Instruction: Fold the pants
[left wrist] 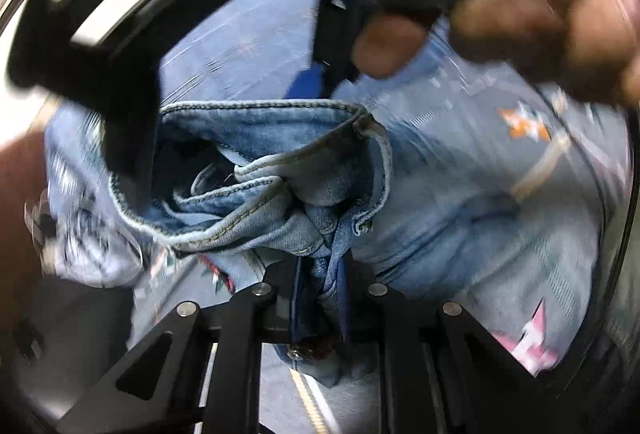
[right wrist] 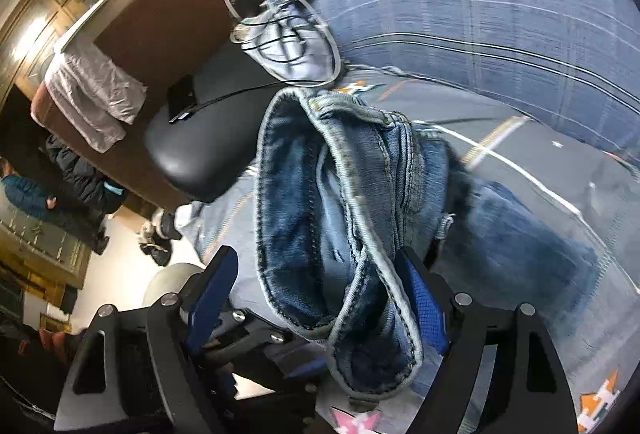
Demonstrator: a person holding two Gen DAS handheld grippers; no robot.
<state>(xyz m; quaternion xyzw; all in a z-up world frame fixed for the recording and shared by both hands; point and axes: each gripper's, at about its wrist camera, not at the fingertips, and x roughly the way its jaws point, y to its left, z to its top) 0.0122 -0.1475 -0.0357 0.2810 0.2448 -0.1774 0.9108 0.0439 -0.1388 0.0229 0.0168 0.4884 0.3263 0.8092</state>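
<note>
The pants are blue denim jeans [left wrist: 280,170]. In the left wrist view my left gripper [left wrist: 320,286] is shut on a bunched part of the waistband, and the denim hangs crumpled in front of it. The other black gripper and a blurred hand [left wrist: 540,18] cross the top of that view. In the right wrist view my right gripper [right wrist: 316,298] stands with its blue-padded fingers [right wrist: 420,298] wide apart. A fold of the jeans [right wrist: 320,218] lies between them and against the right pad, over the blue bedsheet [right wrist: 520,162].
A blue plaid pillow [right wrist: 460,6] lies behind the jeans. White cables [right wrist: 280,18] and a black padded seat [right wrist: 192,138] with a dark device sit at the bed's left edge. A brown headboard [right wrist: 160,14] and people [right wrist: 24,194] stand beyond.
</note>
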